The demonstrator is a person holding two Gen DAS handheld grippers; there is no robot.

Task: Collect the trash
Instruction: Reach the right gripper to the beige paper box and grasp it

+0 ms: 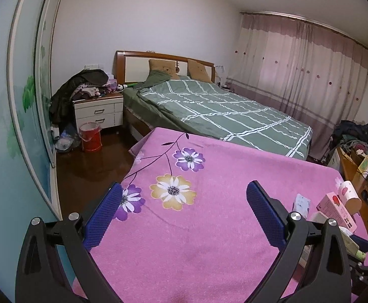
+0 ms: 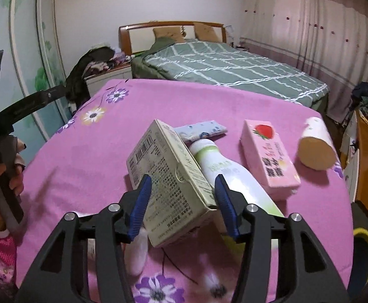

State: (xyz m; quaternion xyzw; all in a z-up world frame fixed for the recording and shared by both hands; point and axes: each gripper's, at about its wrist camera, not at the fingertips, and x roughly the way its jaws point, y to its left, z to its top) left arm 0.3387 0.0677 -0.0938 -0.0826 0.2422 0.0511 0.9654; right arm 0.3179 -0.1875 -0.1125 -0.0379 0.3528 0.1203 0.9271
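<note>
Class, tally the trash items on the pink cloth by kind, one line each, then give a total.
Cartons: 2, beige carton, pink strawberry carton
Bottles: 1, white bottle
Paper cups: 1, paper cup
Tissue packs: 1, blue tissue pack
Total: 5

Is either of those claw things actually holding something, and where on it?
The right gripper clamps the beige carton across its near end, tilted. The left gripper is open, holding nothing.

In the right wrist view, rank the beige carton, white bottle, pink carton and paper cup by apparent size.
1. Beige carton, though nearest the camera.
2. White bottle, partly hidden.
3. Pink carton.
4. Paper cup, close to the pink carton; unsure.
</note>
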